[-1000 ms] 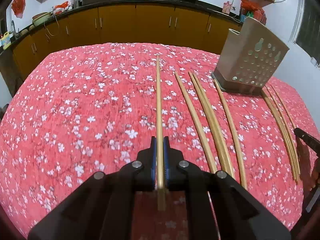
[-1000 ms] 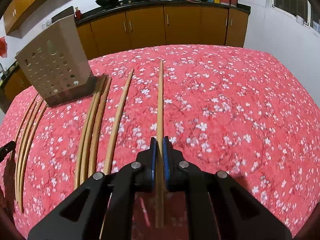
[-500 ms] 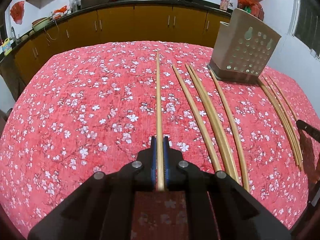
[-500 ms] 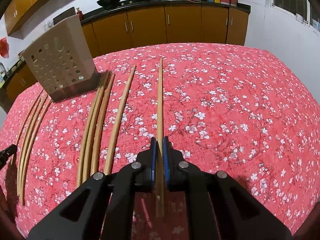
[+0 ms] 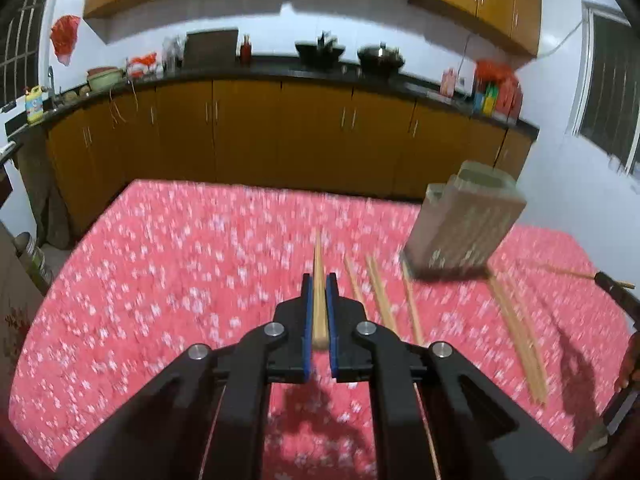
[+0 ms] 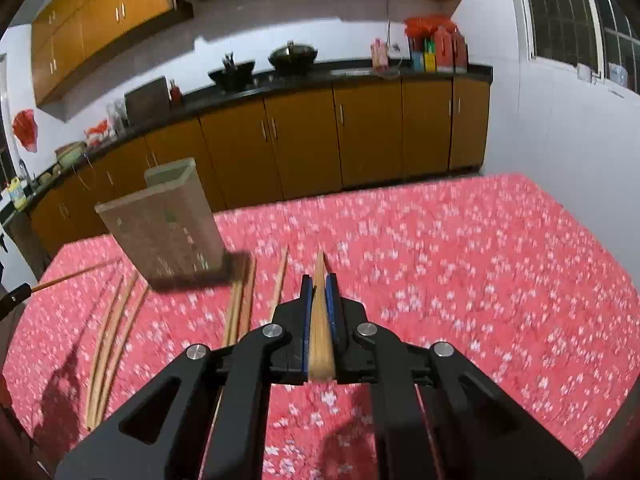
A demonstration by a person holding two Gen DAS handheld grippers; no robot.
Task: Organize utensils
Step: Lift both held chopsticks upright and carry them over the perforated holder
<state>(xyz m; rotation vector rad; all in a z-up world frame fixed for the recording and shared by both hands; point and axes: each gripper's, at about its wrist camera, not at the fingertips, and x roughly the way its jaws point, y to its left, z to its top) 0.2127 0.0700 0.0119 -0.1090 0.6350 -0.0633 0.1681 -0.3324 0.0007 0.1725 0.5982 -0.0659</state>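
My left gripper (image 5: 318, 284) is shut on a wooden chopstick (image 5: 318, 264) and holds it raised above the red flowered tablecloth (image 5: 168, 280). My right gripper (image 6: 318, 284) is shut on another wooden chopstick (image 6: 320, 320), also raised. A beige perforated utensil holder (image 5: 464, 228) stands at the right in the left wrist view and at the left in the right wrist view (image 6: 164, 228). Several loose chopsticks (image 5: 380, 296) lie between me and the holder, with more beside it (image 5: 520, 336), and they show in the right wrist view too (image 6: 112, 332).
Brown kitchen cabinets (image 5: 280, 140) with a black counter run behind the table, with woks (image 5: 320, 50) and bottles on top. A white wall and window are on the right (image 6: 560, 120). The other gripper's tip shows at the frame edge (image 5: 616, 284).
Both grippers have lifted and tilted up with their chopsticks; the view now shows the cabinets and wall instead of mostly the table. The picture is blurred by motion.
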